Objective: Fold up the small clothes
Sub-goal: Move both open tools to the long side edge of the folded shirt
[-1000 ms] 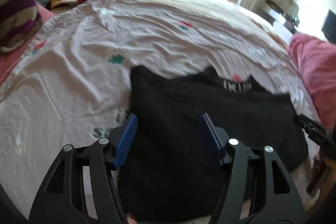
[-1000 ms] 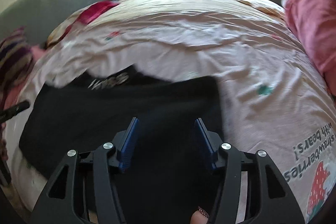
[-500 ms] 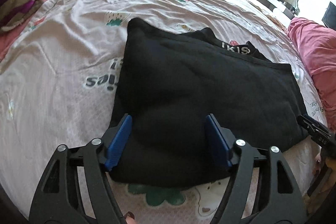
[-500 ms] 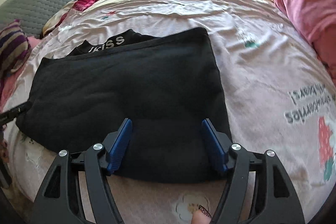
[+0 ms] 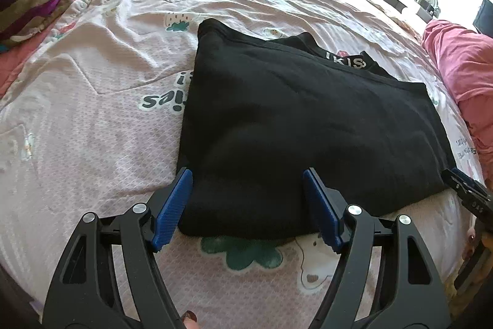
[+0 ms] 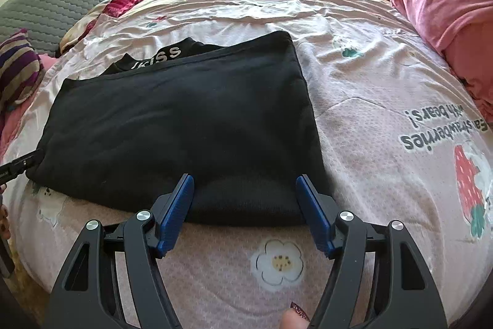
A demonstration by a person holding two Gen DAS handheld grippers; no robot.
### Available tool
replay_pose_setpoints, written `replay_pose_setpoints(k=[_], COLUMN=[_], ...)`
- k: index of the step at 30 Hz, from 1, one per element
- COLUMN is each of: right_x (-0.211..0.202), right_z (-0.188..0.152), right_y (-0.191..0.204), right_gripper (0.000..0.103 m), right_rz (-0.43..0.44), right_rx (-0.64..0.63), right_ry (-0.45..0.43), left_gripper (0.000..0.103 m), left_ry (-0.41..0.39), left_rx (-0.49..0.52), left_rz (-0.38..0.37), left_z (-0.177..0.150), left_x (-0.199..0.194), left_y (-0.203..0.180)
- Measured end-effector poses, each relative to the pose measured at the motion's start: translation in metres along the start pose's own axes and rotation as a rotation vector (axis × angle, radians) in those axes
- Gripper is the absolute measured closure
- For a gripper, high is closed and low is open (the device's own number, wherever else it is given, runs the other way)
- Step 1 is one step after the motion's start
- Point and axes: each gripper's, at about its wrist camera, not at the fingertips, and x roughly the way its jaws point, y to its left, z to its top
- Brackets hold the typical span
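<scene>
Folded black garment [image 5: 308, 125] flat on the bed [image 5: 92, 144]; left gripper [image 5: 246, 202] spread, empty; right gripper [image 6: 245, 205] opening, empty, straddling the near edge; clumsy re-grab risks dragging layers askew.

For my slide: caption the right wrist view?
Right tongs, opening, above the folded black garment's near edge on a pink quilt.

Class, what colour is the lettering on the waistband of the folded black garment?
White lettering on the folded black garment, clearest in the right wrist view.
</scene>
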Motion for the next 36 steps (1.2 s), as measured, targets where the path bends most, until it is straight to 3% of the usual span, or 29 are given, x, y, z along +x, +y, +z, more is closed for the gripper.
replay_pose_setpoints(k=[5,11,18,36], right_x=[-0.013,-0.026,-0.030,-0.011], right_z=[-0.003,-0.002,-0.001,-0.005], right_y=[0.010,0.032,0.072,0.195], right_gripper=[0.021,0.007,0.005,0.005], right_rz=[0.014,0.044,0.096,0.178], right_rx=[-0.001,-0.042,-0.136,-0.469], right_ry=[-0.027,-0.063,-0.092,-0.106], left_gripper=[0.030,0.030,0.010,0.010], left_ry=[0.005,0.013,0.003,-0.031], left_rx=[-0.015,-0.032,-0.042,-0.093], left_rz=[0.010,0.014,0.068,0.126], left_z=[-0.005,-0.014,-0.014,0.018], left_x=[-0.006,-0.011,-0.021,-0.028], left_y=[0.008,0.016,0.025,0.060])
